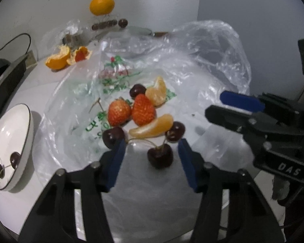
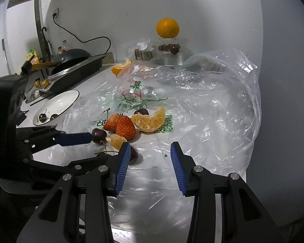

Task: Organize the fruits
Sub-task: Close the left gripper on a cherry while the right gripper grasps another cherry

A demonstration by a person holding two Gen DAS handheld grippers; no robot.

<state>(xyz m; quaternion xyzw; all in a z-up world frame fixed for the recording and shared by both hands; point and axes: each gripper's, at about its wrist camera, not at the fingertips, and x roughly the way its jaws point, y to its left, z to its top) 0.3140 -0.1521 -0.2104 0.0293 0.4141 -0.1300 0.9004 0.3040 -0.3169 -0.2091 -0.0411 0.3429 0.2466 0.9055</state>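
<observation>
Blue pads of your left gripper stand spread either side of a dark cherry on the plastic bag, not touching it. Just beyond lie two strawberries and orange segments. Your right gripper is spread and empty. A white bowl at left holds two cherries.

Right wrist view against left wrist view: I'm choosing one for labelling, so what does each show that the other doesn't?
Only the right wrist view shows the black pan on the cooktop, the bottles behind it and the wall socket.
Only the left wrist view shows the nearest cherry whole, lying between the open left claw pads, untouched.
Both show the strawberries, orange segments, the bowl holding two cherries, the whole orange and the plastic bag.
</observation>
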